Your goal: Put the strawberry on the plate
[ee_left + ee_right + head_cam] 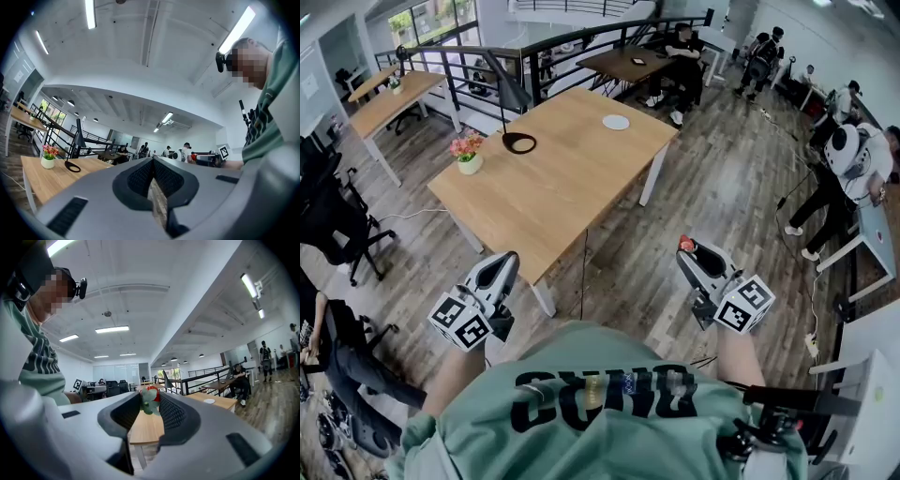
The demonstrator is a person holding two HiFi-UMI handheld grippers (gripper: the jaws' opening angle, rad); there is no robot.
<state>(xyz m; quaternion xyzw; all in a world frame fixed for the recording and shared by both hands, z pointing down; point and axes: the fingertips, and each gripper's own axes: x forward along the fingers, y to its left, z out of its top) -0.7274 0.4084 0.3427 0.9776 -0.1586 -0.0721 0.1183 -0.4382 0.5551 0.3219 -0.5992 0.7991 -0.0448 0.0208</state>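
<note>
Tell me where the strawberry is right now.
The strawberry sits between the right gripper's jaw tips, lower right in the head view, in mid-air short of the wooden table bearing the plate.

I see the strawberry [152, 396] pinched between the tips of my right tool [691, 251], held in the air at the lower right of the head view. It is small and red, and its ragged green leaf cap faces the right gripper view's camera. The plate [616, 122] is a small white round disc. It lies flat near the far edge of the wooden counter [567, 178], at the upper middle of the head view, well apart from the strawberry.
</note>
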